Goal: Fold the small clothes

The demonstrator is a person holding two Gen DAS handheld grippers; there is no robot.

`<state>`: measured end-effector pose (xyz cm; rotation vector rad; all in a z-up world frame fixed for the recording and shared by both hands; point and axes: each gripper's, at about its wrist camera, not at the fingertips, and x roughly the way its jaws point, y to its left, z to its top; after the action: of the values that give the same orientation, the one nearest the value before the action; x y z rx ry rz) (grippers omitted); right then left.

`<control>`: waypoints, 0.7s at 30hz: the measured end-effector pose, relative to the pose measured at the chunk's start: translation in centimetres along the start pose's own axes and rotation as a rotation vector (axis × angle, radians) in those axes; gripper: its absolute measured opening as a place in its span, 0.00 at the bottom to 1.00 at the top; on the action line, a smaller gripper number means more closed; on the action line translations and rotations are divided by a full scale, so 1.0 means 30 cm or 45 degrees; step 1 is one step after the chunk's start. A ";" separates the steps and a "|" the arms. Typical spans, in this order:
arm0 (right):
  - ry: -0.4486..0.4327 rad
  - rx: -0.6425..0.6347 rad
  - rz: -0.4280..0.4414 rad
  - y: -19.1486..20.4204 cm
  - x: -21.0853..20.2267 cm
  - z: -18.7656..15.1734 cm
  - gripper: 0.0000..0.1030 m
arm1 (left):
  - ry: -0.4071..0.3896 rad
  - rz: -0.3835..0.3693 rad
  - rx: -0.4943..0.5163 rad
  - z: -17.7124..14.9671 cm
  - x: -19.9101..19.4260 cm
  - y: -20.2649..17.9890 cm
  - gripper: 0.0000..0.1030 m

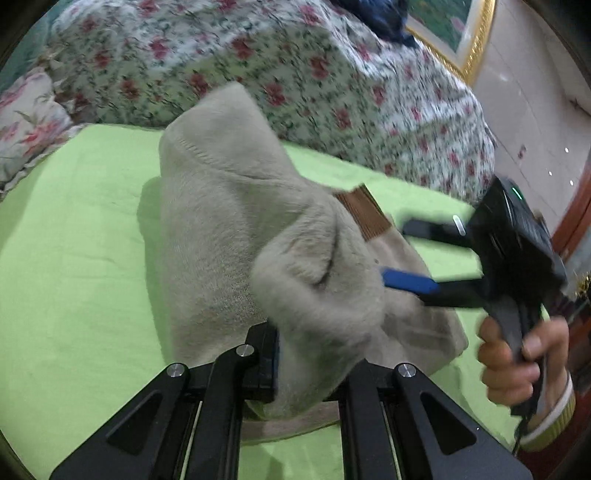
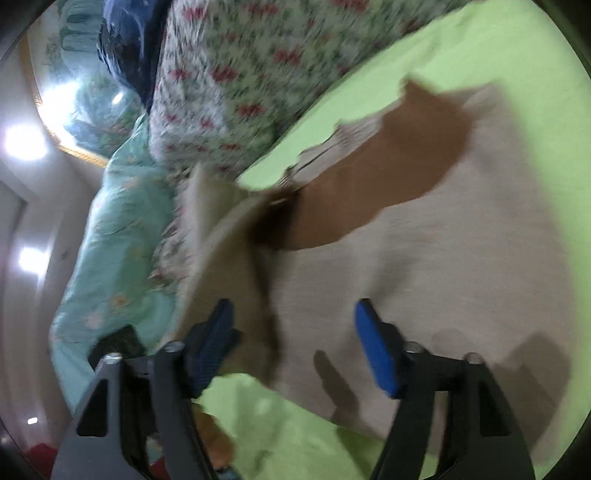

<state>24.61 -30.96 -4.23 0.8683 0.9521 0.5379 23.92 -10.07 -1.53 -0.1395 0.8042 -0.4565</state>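
A small beige fleece garment (image 1: 236, 221) with a brown ribbed cuff (image 1: 364, 212) lies partly lifted on the green sheet (image 1: 74, 258). My left gripper (image 1: 310, 369) is shut on a bunched fold of it and holds that fold up. My right gripper (image 1: 402, 254) is open beside the garment's right edge, its blue pad (image 1: 406, 282) close against the cloth. In the right wrist view the right gripper (image 2: 295, 339) is open over the beige cloth (image 2: 443, 258), which has a brown patch (image 2: 388, 173). The image is blurred.
A floral quilt (image 1: 277, 66) is heaped behind the green sheet. A floral pillow (image 1: 26, 122) lies at the left. A teal quilt (image 2: 110, 240) and a gold-framed picture (image 1: 461, 33) lie beyond. A dark blue cloth (image 2: 129, 44) sits on the quilt.
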 end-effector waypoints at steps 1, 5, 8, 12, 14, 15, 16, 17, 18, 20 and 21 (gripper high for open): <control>0.033 0.009 0.024 -0.002 0.038 0.019 0.82 | 0.012 -0.002 0.007 -0.004 0.013 -0.003 0.07; 0.158 0.095 0.134 -0.019 0.227 0.112 0.82 | 0.048 0.014 0.042 -0.016 0.054 -0.020 0.07; 0.176 0.110 0.152 -0.019 0.326 0.191 0.80 | 0.072 0.041 0.093 -0.024 0.083 -0.049 0.07; 0.157 0.021 0.017 0.018 0.368 0.263 0.19 | 0.066 0.085 0.180 -0.042 0.073 -0.093 0.07; 0.129 -0.047 -0.013 0.056 0.320 0.274 0.17 | 0.060 0.067 0.198 -0.041 0.052 -0.112 0.07; 0.109 -0.093 -0.031 0.073 0.281 0.274 0.16 | 0.055 0.042 0.196 -0.033 0.045 -0.123 0.07; 0.090 -0.127 -0.047 0.083 0.241 0.274 0.16 | 0.048 0.009 0.194 -0.026 0.038 -0.144 0.07; 0.064 -0.167 -0.074 0.096 0.190 0.273 0.16 | 0.045 -0.018 0.193 -0.021 0.037 -0.162 0.07; 0.037 -0.198 -0.109 0.101 0.141 0.275 0.16 | 0.048 -0.067 0.191 -0.016 0.042 -0.195 0.08; -0.005 -0.241 -0.197 0.091 0.056 0.274 0.16 | 0.054 -0.118 0.203 -0.012 0.060 -0.258 0.08; -0.023 -0.255 -0.248 0.076 0.012 0.273 0.16 | 0.060 -0.139 0.215 -0.014 0.076 -0.292 0.08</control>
<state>31.83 -32.65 -0.09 0.5928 0.9374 0.4487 22.03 -18.90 -0.79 -0.0157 0.8031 -0.6303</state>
